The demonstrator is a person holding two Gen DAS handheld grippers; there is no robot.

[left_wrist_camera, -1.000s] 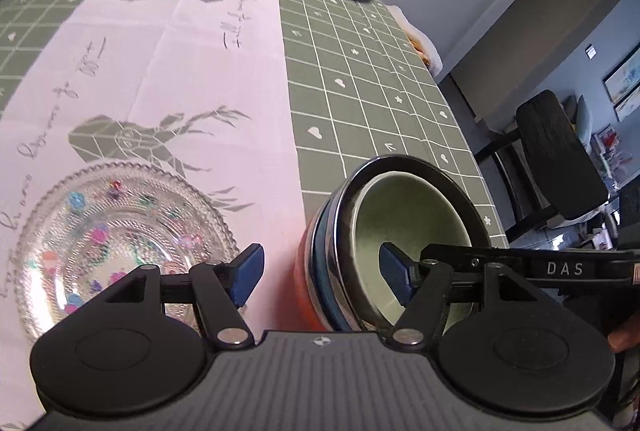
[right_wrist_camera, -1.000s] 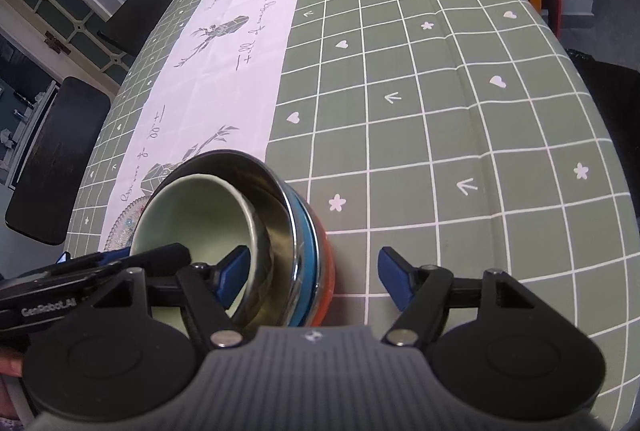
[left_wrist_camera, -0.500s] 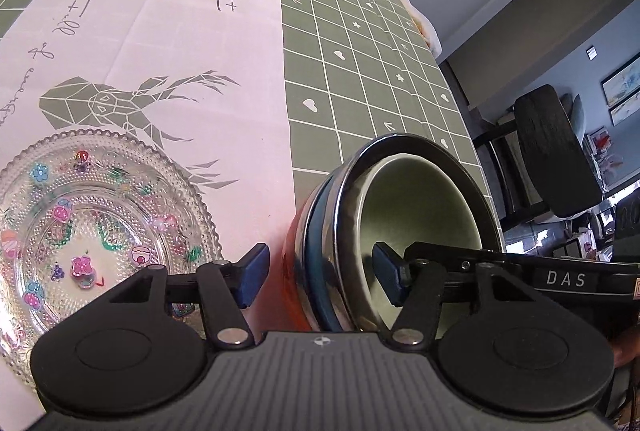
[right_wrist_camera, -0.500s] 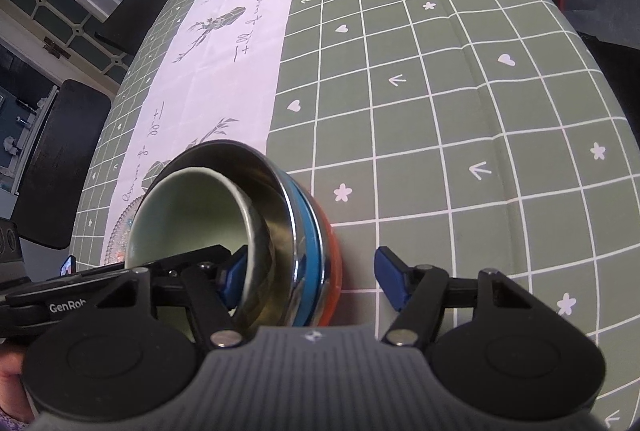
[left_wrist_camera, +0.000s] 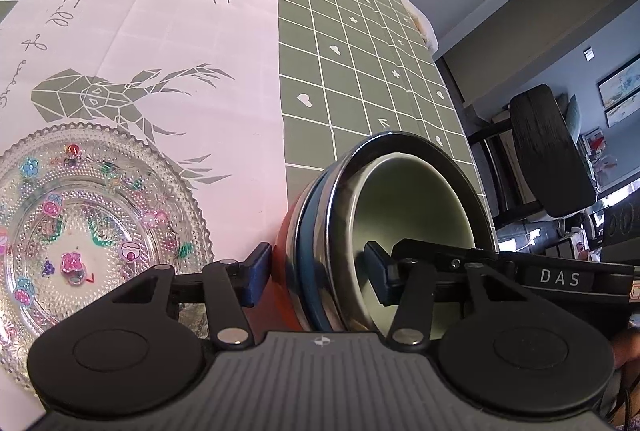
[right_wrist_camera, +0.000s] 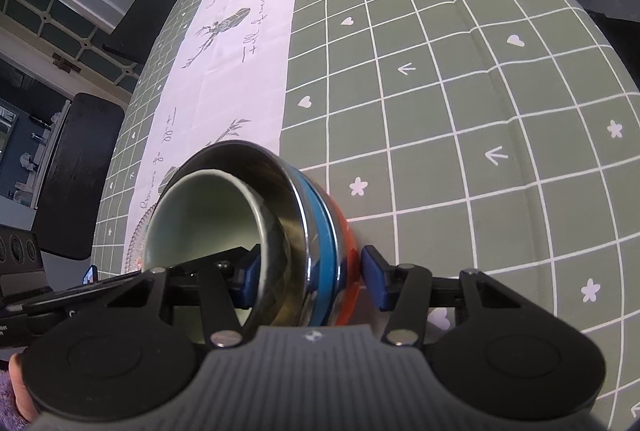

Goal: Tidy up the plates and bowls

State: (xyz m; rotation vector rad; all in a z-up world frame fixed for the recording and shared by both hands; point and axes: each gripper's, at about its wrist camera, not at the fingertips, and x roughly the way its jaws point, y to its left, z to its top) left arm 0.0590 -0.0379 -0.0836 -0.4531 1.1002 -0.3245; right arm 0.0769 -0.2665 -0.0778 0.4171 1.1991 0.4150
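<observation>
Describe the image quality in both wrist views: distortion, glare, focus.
Left wrist view: fisheye bends the tablecloth grid; the glass plate glints; the dim room at right looks soft. Right wrist view: grid lines curve strongly; the steel bowl shows bright rim reflections; far dishes are small, edges darken.

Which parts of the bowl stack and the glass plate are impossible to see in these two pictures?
- Bowl stack underside: both views, hidden by the gripper bodies and the bowls' own walls.
- How many bowls are nested: rims overlap, cannot tell.
- Glass plate near edge: left view, covered by the left gripper.
- Plate in right view: only a sliver beside the stack.
</observation>
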